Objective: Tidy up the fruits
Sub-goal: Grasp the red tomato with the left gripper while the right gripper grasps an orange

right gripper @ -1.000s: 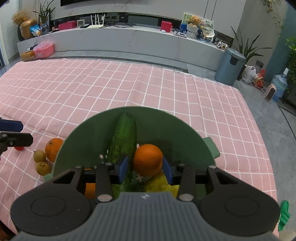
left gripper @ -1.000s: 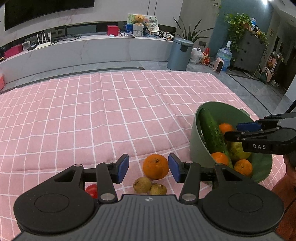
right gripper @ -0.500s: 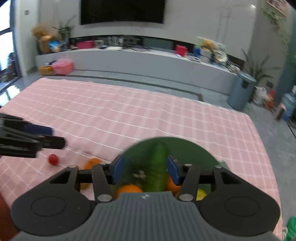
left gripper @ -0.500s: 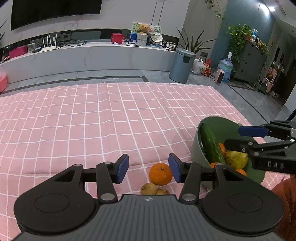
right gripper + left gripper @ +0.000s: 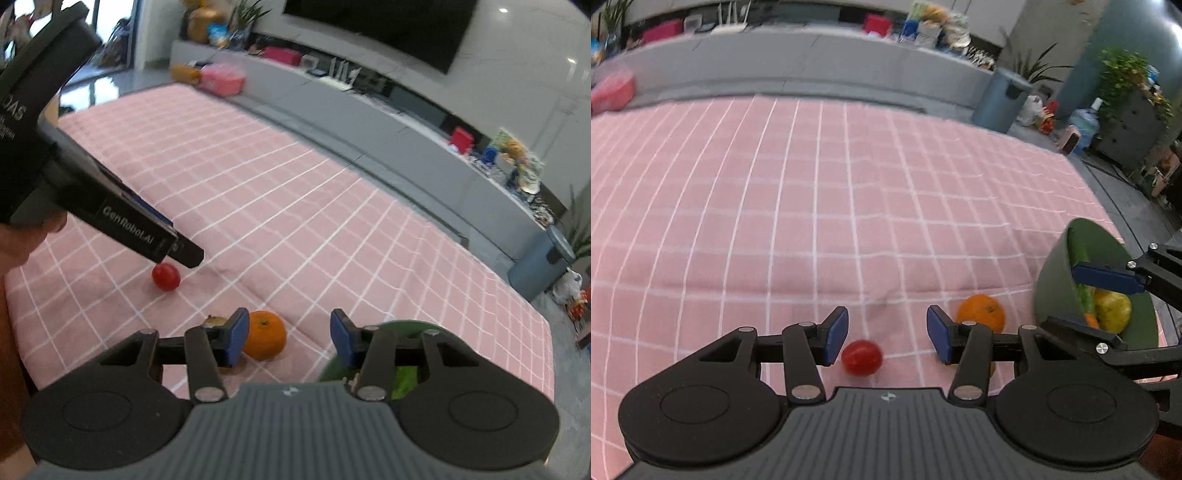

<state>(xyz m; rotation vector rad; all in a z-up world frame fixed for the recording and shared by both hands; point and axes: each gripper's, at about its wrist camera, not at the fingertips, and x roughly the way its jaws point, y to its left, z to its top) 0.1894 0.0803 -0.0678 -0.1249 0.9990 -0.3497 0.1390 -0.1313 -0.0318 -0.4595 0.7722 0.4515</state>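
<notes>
While both tongs stand apart and hold nothing, the left gripper (image 5: 886, 334) hangs low over the pink checked cloth (image 5: 812, 206) with a small red tomato (image 5: 861, 357) between its blue pads, nearer the left pad (image 5: 835, 334), not touching. An orange (image 5: 981, 316) lies on the cloth just past the right pad, near the green bowl (image 5: 1052, 280). Bowl holds a cucumber (image 5: 1080, 258), a yellow-green pear (image 5: 1112, 309) and more orange fruit. Right gripper (image 5: 290, 334) sits wide open above the bowl's near rim, orange just beside its left pad, a brownish fruit (image 5: 215, 320) partly hidden behind that pad
</notes>
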